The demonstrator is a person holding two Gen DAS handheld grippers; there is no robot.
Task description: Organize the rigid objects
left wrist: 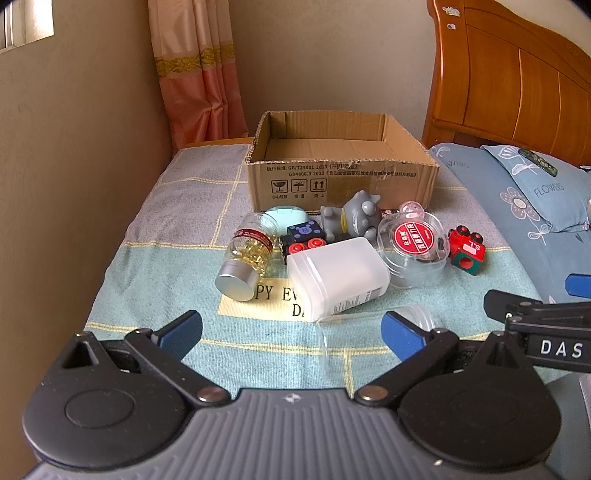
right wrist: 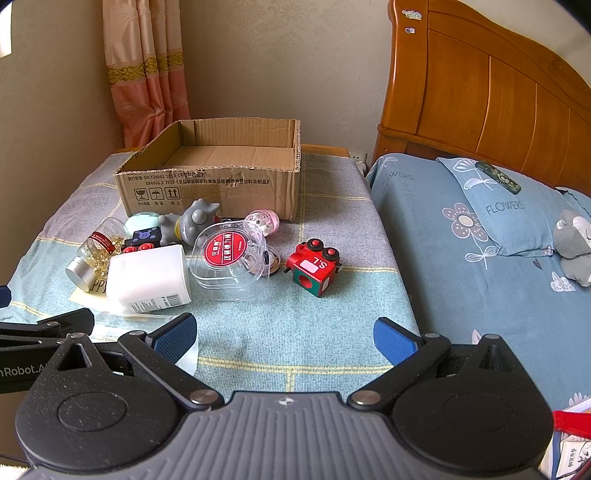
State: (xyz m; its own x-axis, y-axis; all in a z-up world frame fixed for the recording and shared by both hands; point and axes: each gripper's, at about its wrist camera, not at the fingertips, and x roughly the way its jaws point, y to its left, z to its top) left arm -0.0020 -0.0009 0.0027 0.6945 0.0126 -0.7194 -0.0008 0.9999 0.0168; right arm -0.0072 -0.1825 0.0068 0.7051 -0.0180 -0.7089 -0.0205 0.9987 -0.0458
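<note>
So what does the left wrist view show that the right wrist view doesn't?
Only the left wrist view: the window edge at top left, and the clear tube's ribbed mouth. Only the right wrist view: a grey plush toy on the bed and a wall socket. Both show the empty cardboard box, the toy pile including the red train, and each open tool.

The box (left wrist: 341, 182) stands open-topped, nothing above it. A clutter of toys and jars (left wrist: 332, 243) crowds its near wall. Bare cloth (right wrist: 295, 332) lies nearer, around the red train (right wrist: 314, 267).
</note>
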